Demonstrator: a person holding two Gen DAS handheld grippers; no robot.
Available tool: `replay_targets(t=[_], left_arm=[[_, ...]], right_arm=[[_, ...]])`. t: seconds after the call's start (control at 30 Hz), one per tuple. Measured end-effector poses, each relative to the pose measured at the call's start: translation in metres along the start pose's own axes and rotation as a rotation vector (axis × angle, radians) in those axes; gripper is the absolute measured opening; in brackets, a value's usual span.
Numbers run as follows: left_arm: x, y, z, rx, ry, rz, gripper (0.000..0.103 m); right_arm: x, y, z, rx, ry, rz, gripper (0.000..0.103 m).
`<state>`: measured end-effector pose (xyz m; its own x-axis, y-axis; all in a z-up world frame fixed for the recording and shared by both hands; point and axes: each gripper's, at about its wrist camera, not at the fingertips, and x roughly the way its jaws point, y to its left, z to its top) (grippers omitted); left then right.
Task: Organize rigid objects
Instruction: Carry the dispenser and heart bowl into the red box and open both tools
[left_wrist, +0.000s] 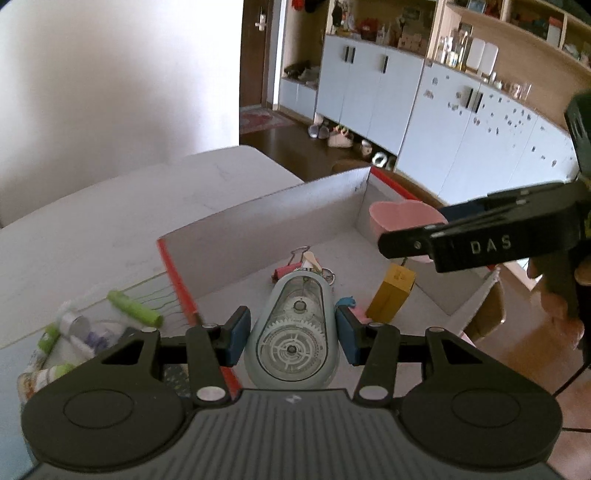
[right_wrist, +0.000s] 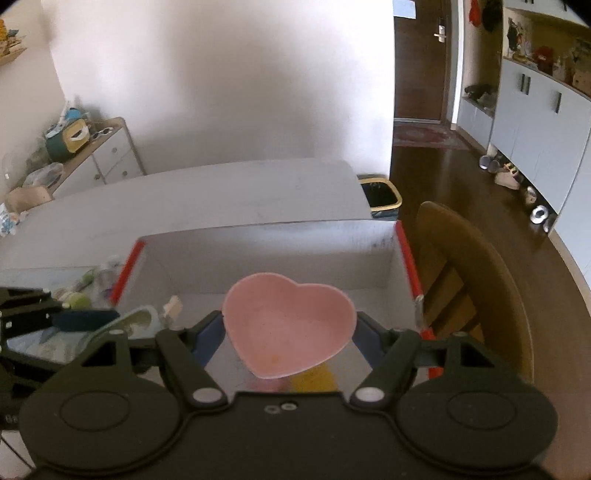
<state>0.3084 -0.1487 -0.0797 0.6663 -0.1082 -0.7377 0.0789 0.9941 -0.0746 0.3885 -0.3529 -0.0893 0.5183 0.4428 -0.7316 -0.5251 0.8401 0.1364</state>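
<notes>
Left gripper (left_wrist: 290, 334) sits over the box (left_wrist: 258, 236) near its left wall, jaws narrowed around the correction tape dispenser (left_wrist: 291, 332); pad contact can't be confirmed. Right gripper (right_wrist: 290, 334) clamps the pink heart bowl (right_wrist: 288, 325) above the box's right side. Yellow carton (left_wrist: 391, 293) and binder clip (left_wrist: 286, 271) lie on the box floor. Green tubes (left_wrist: 135, 308) sit on the table outside the left wall.
</notes>
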Motion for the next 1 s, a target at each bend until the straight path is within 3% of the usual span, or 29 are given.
replay_targets(t=[0.47, 0.63, 1.0], left_arm=[[0.083, -0.028, 0.016, -0.004, 0.172, 0.036, 0.049], [0.096, -0.030, 0.018, -0.018, 0.204, 0.045, 0.049], [0.112, -0.025, 0.017, -0.060, 0.278, 0.033, 0.049]], right_arm=[[0.067, -0.014, 0.018, -0.081, 0.169, 0.006, 0.074], [0.087, -0.012, 0.016, -0.094, 0.256, -0.020, 0.075], [0.094, -0.001, 0.015, -0.147, 0.298, -0.064, 0.075]])
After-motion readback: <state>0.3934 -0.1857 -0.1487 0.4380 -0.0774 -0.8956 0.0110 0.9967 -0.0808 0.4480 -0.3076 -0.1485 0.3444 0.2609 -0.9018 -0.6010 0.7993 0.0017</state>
